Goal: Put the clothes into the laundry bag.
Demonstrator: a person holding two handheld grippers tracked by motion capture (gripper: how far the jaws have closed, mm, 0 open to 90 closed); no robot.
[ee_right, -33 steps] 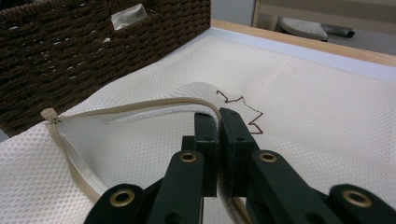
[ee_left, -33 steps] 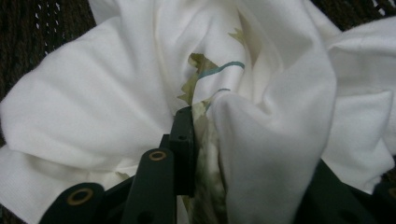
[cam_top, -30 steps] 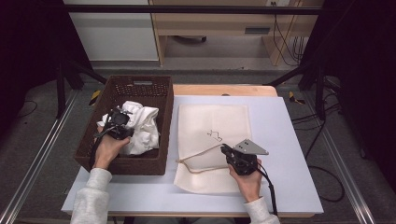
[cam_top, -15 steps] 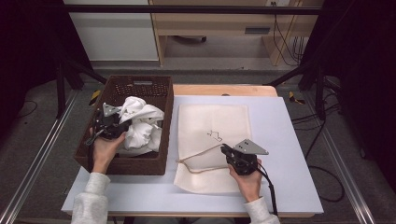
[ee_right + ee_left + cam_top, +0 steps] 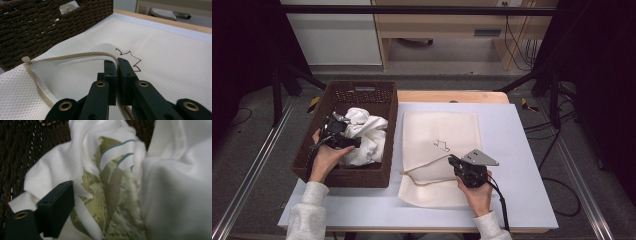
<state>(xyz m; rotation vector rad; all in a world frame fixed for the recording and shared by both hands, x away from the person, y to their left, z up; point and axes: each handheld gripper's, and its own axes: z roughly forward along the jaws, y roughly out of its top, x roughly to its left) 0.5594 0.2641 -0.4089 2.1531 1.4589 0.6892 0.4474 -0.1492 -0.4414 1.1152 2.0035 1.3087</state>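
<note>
Right fingers [image 5: 117, 65] pinched on mesh bag [image 5: 160, 60] — left fingers [image 5: 56, 207] just sprung open over clothes [image 5: 120, 195].

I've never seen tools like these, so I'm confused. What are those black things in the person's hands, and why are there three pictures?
A person holds a two-jaw gripper in each hand, like big tongs. One picture comes from a camera above the table. The other two come from small cameras riding on each gripper. On the table lie a brown basket full of white laundry and a flat mesh bag with a zipper. The right gripper is shut on the bag's zipper edge, lifting the bag's mouth open. The left gripper is in the basket among the laundry; its jaws have just been opening, and one jaw lies against a white, leaf-printed cloth.
</note>
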